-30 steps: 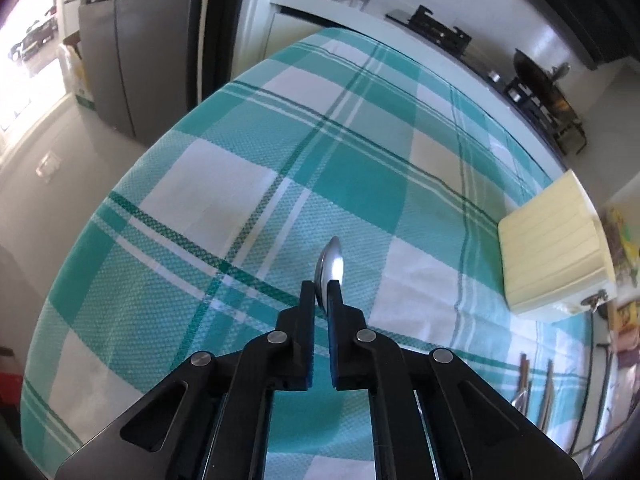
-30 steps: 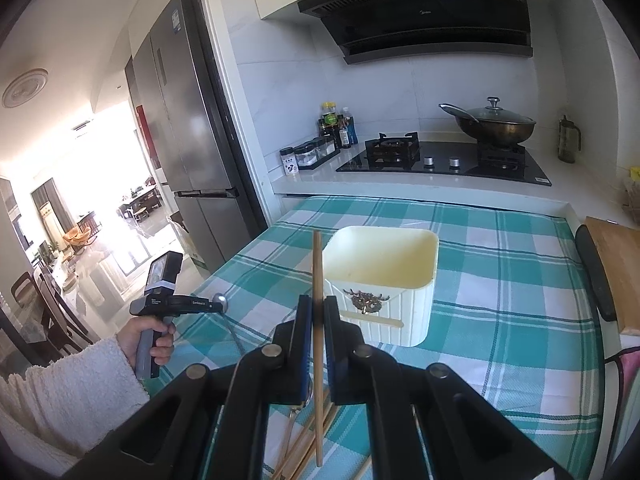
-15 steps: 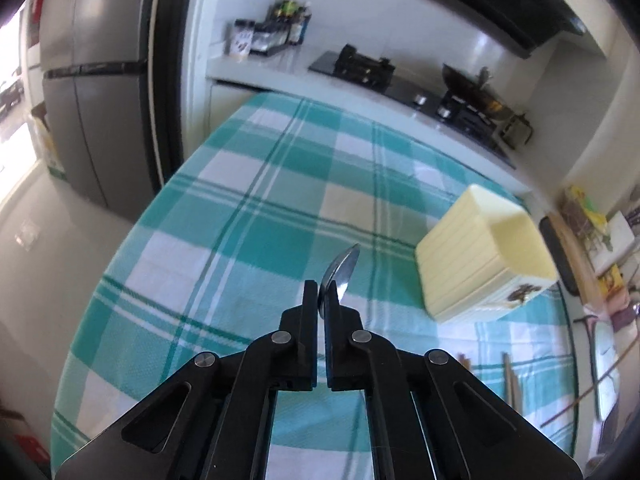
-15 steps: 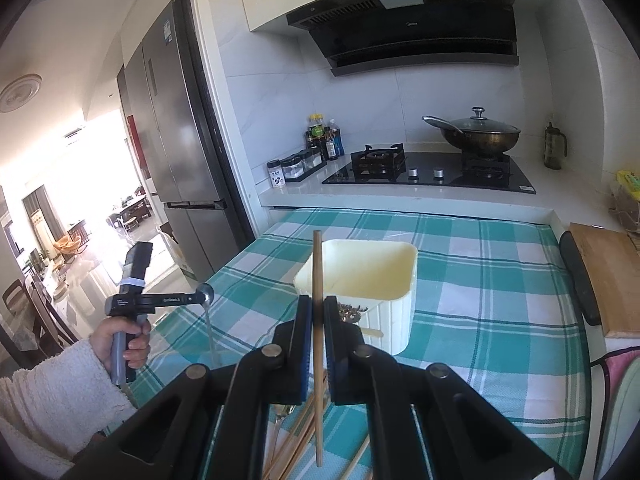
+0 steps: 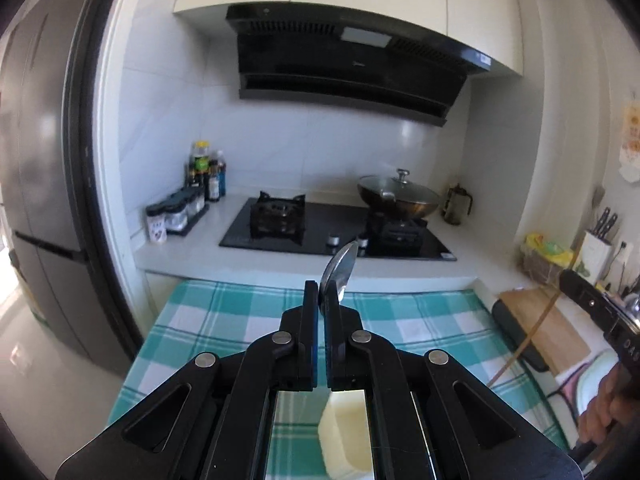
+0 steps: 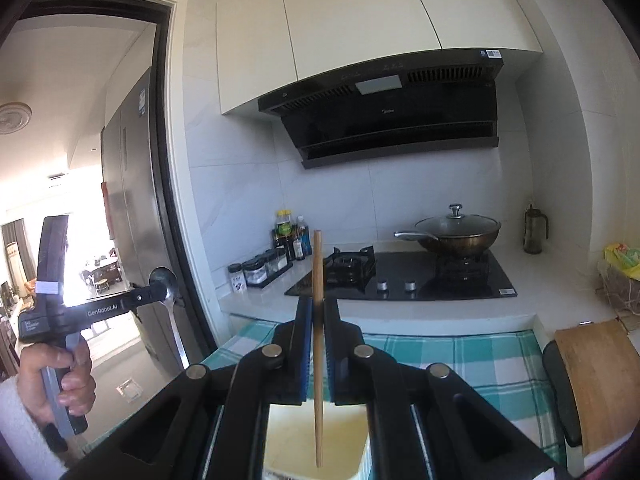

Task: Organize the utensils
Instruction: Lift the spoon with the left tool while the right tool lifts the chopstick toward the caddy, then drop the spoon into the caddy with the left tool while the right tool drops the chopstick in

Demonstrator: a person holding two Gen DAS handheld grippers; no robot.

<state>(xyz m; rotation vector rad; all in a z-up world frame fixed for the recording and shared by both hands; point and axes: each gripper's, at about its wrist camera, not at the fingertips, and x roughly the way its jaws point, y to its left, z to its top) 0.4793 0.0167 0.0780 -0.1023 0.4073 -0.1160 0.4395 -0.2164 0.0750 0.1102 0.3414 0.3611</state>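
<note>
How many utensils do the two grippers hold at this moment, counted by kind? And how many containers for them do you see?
Metal spoon, in the left gripper: 1
Wooden chopstick, in the right gripper: 1
Cream container, below the grippers: 1
Total: 3

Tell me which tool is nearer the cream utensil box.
Right, as far as I can judge. The right tool holds its chopstick directly over the cream utensil box; the left tool, gripping a spoon, is off beside the table.
</note>
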